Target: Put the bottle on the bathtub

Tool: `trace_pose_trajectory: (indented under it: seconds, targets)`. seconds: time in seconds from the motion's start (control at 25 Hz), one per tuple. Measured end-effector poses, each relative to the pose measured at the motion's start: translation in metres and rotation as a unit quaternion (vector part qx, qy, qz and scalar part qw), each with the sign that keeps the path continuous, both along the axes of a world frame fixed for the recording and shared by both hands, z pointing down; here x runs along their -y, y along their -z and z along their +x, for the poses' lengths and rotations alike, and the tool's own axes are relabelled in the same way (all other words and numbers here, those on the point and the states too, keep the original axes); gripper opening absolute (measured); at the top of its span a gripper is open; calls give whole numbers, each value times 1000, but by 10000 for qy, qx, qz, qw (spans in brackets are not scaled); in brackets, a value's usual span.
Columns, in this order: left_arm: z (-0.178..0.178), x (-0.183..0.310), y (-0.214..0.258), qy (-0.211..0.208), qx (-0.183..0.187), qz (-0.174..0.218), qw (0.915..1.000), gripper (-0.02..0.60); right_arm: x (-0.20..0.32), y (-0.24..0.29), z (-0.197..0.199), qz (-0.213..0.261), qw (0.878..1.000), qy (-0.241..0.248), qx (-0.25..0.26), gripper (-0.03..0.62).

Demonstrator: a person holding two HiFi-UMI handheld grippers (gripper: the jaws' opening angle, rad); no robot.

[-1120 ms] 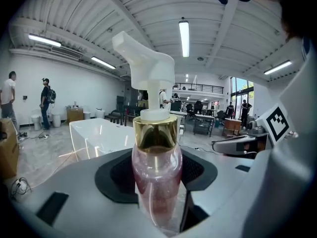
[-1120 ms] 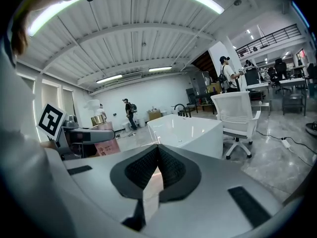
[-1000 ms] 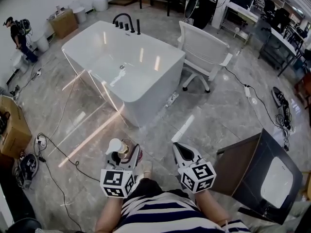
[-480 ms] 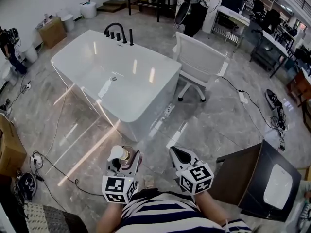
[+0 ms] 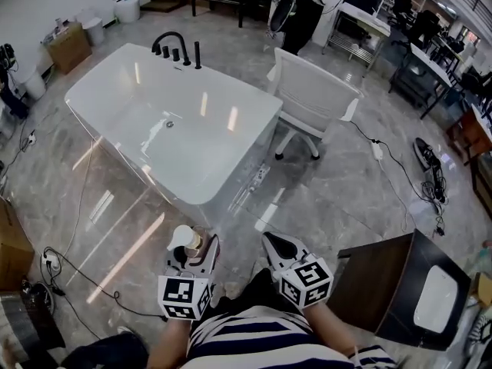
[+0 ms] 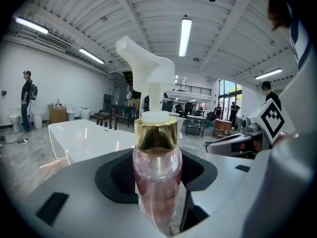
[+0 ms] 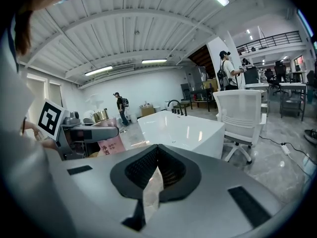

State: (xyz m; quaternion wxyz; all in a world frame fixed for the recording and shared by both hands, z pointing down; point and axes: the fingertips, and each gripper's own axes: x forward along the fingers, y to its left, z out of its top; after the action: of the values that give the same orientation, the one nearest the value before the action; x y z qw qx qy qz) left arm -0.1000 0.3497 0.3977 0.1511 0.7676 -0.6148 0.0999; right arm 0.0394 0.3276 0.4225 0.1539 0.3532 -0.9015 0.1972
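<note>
Currently, the bottle (image 6: 156,172) is being gripped upright by the left gripper (image 5: 197,249) near the bathtub (image 5: 192,152); the right gripper (image 5: 271,240) is being held closed, empty.

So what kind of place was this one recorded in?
Probably an open workshop or lab hall, not a bathroom: the bathtub stands on a stone floor beside an office chair, with desks behind and loose cables.

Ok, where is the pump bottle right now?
The bottle is low and left in the head view, held upright in the left gripper, above the floor just short of the bathtub.
</note>
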Motion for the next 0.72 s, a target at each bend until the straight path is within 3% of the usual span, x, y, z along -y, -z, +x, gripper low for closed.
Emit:
trace_pose_trajectory:
  seconds: [0.72]
  targets:
    - [26, 178, 3, 344, 220, 242, 9989, 230, 187, -6, 12, 270, 9983, 502, 92, 26]
